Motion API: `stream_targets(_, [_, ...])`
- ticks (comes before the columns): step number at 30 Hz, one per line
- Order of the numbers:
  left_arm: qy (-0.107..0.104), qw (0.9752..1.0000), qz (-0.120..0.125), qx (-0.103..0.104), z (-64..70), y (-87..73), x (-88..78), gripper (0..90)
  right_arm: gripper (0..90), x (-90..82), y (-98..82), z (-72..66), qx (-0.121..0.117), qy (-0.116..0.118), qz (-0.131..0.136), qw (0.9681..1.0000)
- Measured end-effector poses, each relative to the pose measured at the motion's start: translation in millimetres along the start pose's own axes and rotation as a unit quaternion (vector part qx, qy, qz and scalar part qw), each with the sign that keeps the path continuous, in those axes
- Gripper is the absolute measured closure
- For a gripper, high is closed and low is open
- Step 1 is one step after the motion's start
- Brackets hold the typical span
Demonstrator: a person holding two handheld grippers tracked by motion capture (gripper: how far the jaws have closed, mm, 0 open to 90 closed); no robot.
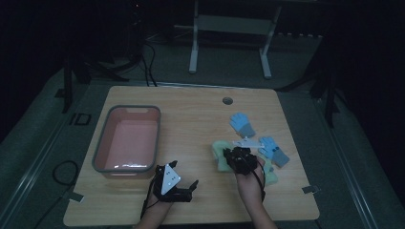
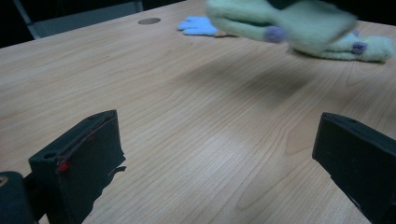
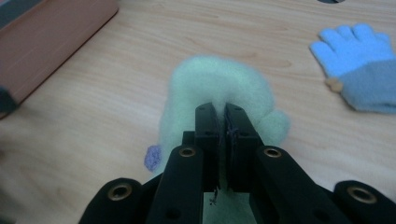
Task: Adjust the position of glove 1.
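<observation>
A pale green glove (image 3: pixel 210 84) with a purple dot hangs from my right gripper (image 3: pixel 222 109), whose jaws are shut on its fabric. From above, that gripper (image 1: pixel 229 153) sits right of the table's centre with the green glove (image 1: pixel 218 149) bunched at its tip. In the left gripper view the held glove (image 2: pixel 280 21) is blurred and lifted off the wood. A second green glove (image 2: pixel 369 46) lies flat behind it. My left gripper (image 2: pixel 215 123) stands open over bare wood near the front edge (image 1: pixel 184 174), with nothing between its jaws.
A pink bin (image 1: pixel 126 138) with a grey rim stands at the left, its side (image 3: pixel 51 32) close to the held glove. Two blue gloves (image 1: pixel 242 124) (image 1: pixel 274 150) lie at the right. A round cable hole (image 1: pixel 227 100) sits near the table's far edge.
</observation>
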State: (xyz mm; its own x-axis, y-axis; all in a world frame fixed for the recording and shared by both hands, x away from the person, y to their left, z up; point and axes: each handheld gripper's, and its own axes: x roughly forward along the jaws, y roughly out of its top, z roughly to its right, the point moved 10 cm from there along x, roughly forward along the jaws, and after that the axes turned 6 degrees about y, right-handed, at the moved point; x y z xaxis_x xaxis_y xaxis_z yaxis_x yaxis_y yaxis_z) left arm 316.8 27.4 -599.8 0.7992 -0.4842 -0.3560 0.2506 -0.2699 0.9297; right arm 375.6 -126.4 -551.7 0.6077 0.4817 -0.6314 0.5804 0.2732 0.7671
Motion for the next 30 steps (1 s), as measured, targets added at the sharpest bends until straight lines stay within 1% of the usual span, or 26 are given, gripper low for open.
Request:
stream_targets(1, [0.000, 1.0000, 0.000, 0.000, 0.1, 0.0, 0.1, 1.7, 85.4, 0.0, 0.0, 0.0, 0.000, 0.000, 0.000, 1.0000])
stream_targets(2, [0.000, 1.0000, 0.000, 0.000, 0.0, -0.1, 0.0, 1.7, 85.4, -3.7, -6.3, -1.7, 0.007, -0.001, 0.002, 1.0000])
stream_targets(5, [0.000, 1.0000, -0.001, 0.001, 0.5, -0.1, -0.1, 1.7, 85.4, -4.7, -18.4, -1.7, 0.006, -0.015, -0.003, 0.9999])
stream_targets(7, [0.000, 1.0000, -0.001, 0.003, 0.7, -0.2, -0.1, 1.8, 85.4, -3.3, -28.0, -1.8, 0.022, -0.010, -0.004, 0.9997])
stream_targets(9, [0.000, 1.0000, -0.001, 0.002, 0.7, -0.2, -0.3, 1.7, 85.3, 0.2, -38.2, -4.4, 0.033, -0.003, -0.010, 0.9994])
stream_targets(10, [0.000, 1.0000, -0.001, 0.002, 0.7, -0.2, -0.3, 1.7, 85.3, 0.2, -38.2, -4.4, 0.033, -0.003, -0.010, 0.9994])
stream_targets(11, [0.000, 1.0000, -0.001, 0.002, 0.6, -0.2, -0.2, 1.7, 85.3, 5.0, -46.5, -6.6, 0.035, -0.003, -0.017, 0.9992])
stream_targets(13, [0.000, 1.0000, -0.001, 0.002, 0.6, -0.2, -0.1, 1.7, 85.3, 7.2, -49.6, -6.9, 0.035, -0.007, -0.020, 0.9992])
stream_targets(14, [0.000, 1.0000, -0.001, 0.002, 0.7, -0.2, -0.2, 1.7, 85.2, 10.9, -54.3, -7.5, 0.040, -0.006, -0.024, 0.9989])
stream_targets(17, [-0.001, 1.0000, -0.002, 0.003, 0.9, -0.2, -0.1, 1.7, 84.7, 13.7, -57.0, -8.2, 0.040, -0.011, -0.025, 0.9988])
stream_targets(19, [-0.001, 1.0000, -0.002, 0.001, 0.7, -0.3, 0.1, 1.7, 81.7, 19.9, -59.9, -8.7, 0.045, -0.015, -0.025, 0.9986])
stream_targets(20, [-0.001, 1.0000, -0.002, 0.001, 0.7, -0.2, 0.0, 1.7, 81.7, 19.9, -59.9, -8.7, 0.045, -0.015, -0.025, 0.9986])
stream_targets(22, [-0.002, 1.0000, -0.002, 0.002, 0.7, -0.2, -0.2, 1.8, 79.6, 26.7, -64.9, -8.9, 0.042, -0.018, -0.034, 0.9984])
stream_targets(23, [-0.003, 1.0000, -0.001, 0.003, 1.1, -0.2, -0.3, 1.7, 78.9, 28.5, -66.2, -9.3, 0.041, -0.018, -0.031, 0.9985])
stream_targets(24, [-0.003, 1.0000, -0.001, 0.003, 1.3, -0.2, -0.2, 1.7, 74.1, 27.8, -65.1, -10.0, 0.039, -0.018, -0.030, 0.9986])
stream_targets(26, [-0.003, 1.0000, -0.001, 0.003, 1.3, -0.2, -0.2, 1.7, 69.5, 25.0, -61.9, -10.0, 0.037, -0.015, -0.027, 0.9989])
stream_targets(28, [-0.004, 1.0000, -0.001, 0.003, 1.3, -0.2, -0.3, 1.8, 68.8, 21.8, -58.9, -10.0, 0.029, -0.009, -0.027, 0.9992])
stream_targets(29, [-0.004, 1.0000, -0.001, 0.003, 1.4, -0.2, -0.3, 1.7, 67.0, 20.4, -57.1, -9.7, 0.024, -0.006, -0.026, 0.9993])
stream_targets(30, [-0.005, 1.0000, -0.001, 0.003, 1.5, -0.2, -0.2, 1.7, 65.9, 19.0, -54.8, -9.5, 0.022, 0.001, -0.025, 0.9994])
